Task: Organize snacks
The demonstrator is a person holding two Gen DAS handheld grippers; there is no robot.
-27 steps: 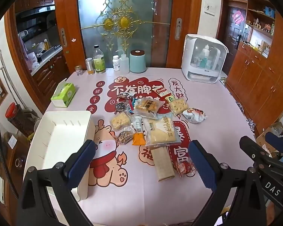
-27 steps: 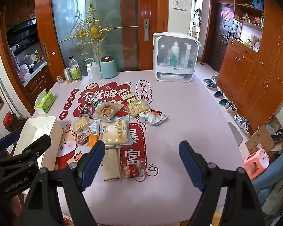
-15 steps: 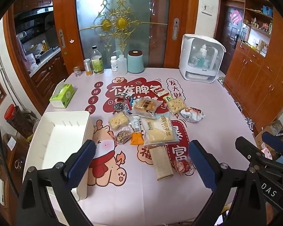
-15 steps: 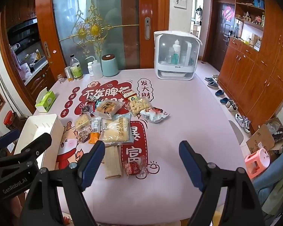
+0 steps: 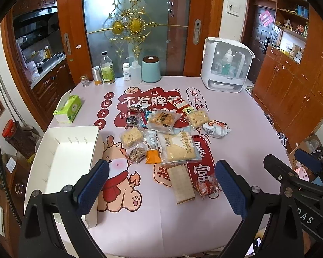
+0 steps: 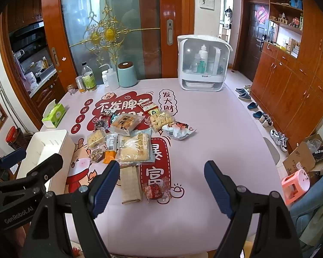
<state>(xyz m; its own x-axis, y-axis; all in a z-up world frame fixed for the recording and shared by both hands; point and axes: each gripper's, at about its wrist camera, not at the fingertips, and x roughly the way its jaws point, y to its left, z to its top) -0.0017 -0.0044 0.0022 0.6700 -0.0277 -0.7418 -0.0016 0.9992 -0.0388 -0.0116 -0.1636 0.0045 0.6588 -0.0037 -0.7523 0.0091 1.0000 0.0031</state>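
1. Pre-grasp step: L tool and R tool both wide open, holding nothing, above near edge of surface.
2. Snacks piled mid-surface; bin empty, left of pile.
3. Next, imo: drop onto nearest pack, carry to bin.
4. Right side of surface has free room.

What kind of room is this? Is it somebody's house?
Most likely a home dining room: a table piled with snacks, wooden cabinets along the wall, shoes on the floor, and a kitchen counter beyond the doorway.
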